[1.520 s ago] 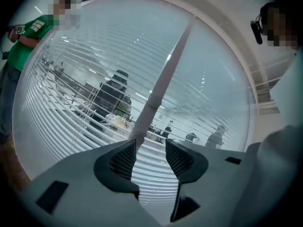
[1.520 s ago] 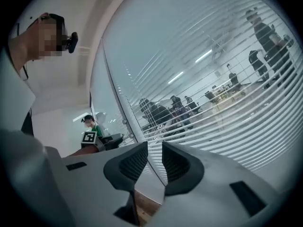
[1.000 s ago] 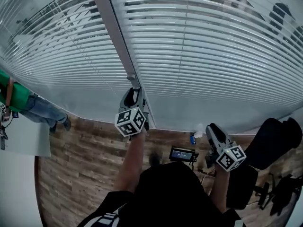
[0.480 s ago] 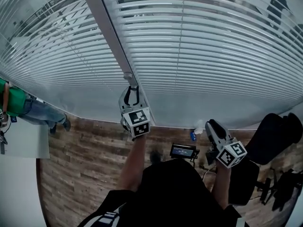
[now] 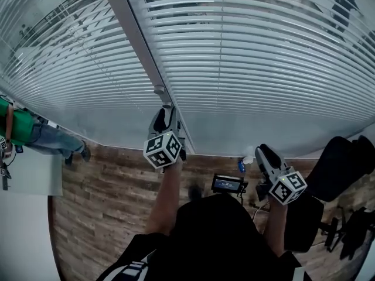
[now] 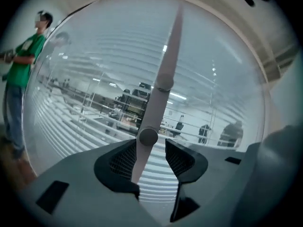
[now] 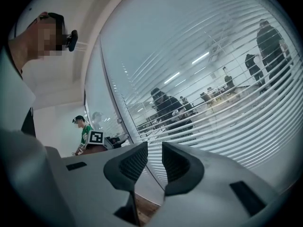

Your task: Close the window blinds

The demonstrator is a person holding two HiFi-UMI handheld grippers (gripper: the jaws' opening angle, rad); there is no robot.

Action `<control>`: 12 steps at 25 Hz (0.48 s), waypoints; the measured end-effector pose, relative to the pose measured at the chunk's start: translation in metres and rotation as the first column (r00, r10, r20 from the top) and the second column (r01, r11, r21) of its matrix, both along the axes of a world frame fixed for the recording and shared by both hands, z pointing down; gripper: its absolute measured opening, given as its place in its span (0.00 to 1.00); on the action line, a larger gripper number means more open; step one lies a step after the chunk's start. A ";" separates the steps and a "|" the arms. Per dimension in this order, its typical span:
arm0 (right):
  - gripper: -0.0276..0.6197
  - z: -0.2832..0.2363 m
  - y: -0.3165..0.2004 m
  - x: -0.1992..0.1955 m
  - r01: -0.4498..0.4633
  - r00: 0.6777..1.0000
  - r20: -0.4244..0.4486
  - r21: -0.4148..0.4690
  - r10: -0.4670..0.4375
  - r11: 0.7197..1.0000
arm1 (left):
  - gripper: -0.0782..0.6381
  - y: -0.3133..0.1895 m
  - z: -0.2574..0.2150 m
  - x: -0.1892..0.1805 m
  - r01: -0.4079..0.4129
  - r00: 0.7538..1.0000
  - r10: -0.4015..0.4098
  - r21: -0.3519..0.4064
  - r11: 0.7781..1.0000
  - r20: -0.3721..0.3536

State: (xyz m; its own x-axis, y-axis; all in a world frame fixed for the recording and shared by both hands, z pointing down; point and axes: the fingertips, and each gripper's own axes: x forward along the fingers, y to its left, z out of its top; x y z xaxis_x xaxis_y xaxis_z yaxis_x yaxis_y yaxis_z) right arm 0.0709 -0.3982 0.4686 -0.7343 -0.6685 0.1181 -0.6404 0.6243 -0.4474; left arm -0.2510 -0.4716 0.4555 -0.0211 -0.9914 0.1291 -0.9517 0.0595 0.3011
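Jaws just opening and now spread, my left gripper (image 6: 151,146) straddles the tilt wand (image 6: 164,74) at its end knob (image 6: 147,136) without pinching it, so the wand could swing free and leave the slats (image 5: 263,57) gapped, while my right gripper (image 7: 155,150) idles, slightly parted and empty.

Your black top (image 5: 205,233) has white print (image 5: 132,271) on its left sleeve. Ahead of that top, your left gripper (image 5: 166,111) and right gripper (image 5: 262,152) are grey, each with dark meshed pads (image 6: 124,161) and a black-and-white marker cube (image 5: 162,150).

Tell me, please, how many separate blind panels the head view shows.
2: one blind panel left of the grey upright, one right of it. Others may lie outside the frame.
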 end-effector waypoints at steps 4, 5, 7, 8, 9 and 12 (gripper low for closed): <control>0.16 0.000 0.002 0.000 -0.009 1.000 0.004 0.002 0.009 1.000 | 0.37 -0.006 -0.003 -0.010 0.016 0.989 -0.007 0.060 0.998 -0.149; 0.16 0.000 0.002 0.000 -0.013 1.000 0.006 0.002 0.013 1.000 | 0.37 -0.008 -0.002 -0.013 0.024 0.986 -0.015 0.058 0.998 -0.165; 0.16 -0.001 0.003 0.003 -0.022 1.000 0.010 0.006 0.021 1.000 | 0.35 -0.010 -0.002 -0.017 0.035 0.983 -0.026 0.050 0.998 -0.183; 0.16 -0.001 0.003 0.005 -0.026 1.000 0.011 0.008 0.026 1.000 | 0.31 -0.009 -0.002 -0.018 0.039 0.984 -0.031 0.046 0.998 -0.174; 0.16 -0.002 0.004 0.007 -0.030 0.999 0.013 0.009 0.030 0.999 | 0.30 -0.009 -0.002 -0.018 0.042 0.989 -0.037 0.037 0.998 -0.145; 0.16 0.000 0.005 0.013 -0.043 0.999 0.012 0.006 0.043 0.999 | 0.30 -0.010 -0.001 -0.015 0.051 0.997 -0.050 -0.025 0.998 0.054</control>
